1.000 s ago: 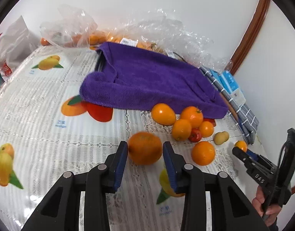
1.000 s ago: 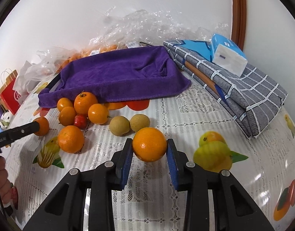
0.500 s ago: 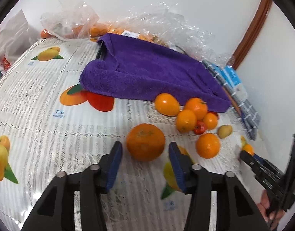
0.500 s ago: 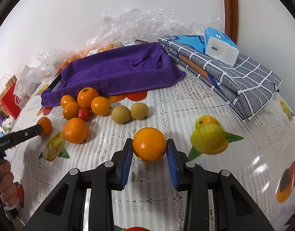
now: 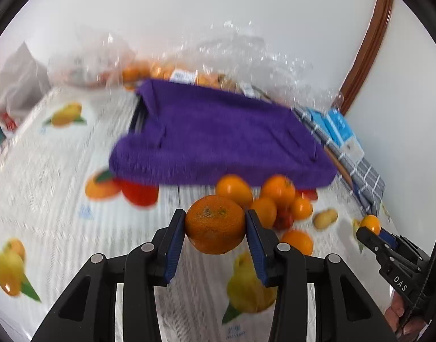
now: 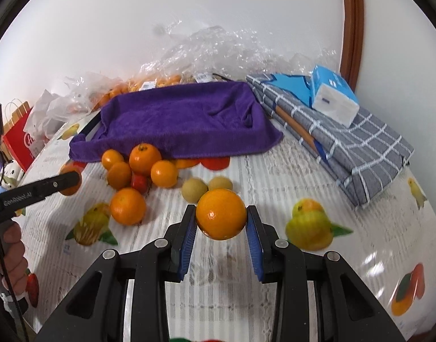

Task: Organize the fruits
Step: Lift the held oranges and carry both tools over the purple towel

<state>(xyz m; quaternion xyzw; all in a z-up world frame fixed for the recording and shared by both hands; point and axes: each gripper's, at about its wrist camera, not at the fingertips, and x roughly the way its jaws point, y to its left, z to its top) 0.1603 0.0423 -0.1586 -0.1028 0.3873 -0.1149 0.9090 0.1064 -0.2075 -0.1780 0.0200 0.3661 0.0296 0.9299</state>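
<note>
oranges: one clamped in left gripper (image 5: 215, 229), whose jaws just closed; one clamped in right gripper (image 6: 221, 222).

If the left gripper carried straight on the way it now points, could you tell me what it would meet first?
Probably the loose pile of oranges just beyond the rough orange that the left gripper has just closed on. The purple towel lies behind them. Depth is unclear.

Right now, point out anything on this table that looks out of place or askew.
The purple towel lies rumpled over a tray, its front edge drooping onto the tablecloth. Loose oranges and one small red fruit sit scattered before it, outside the tray. Nothing looks spilled or damaged.
</note>
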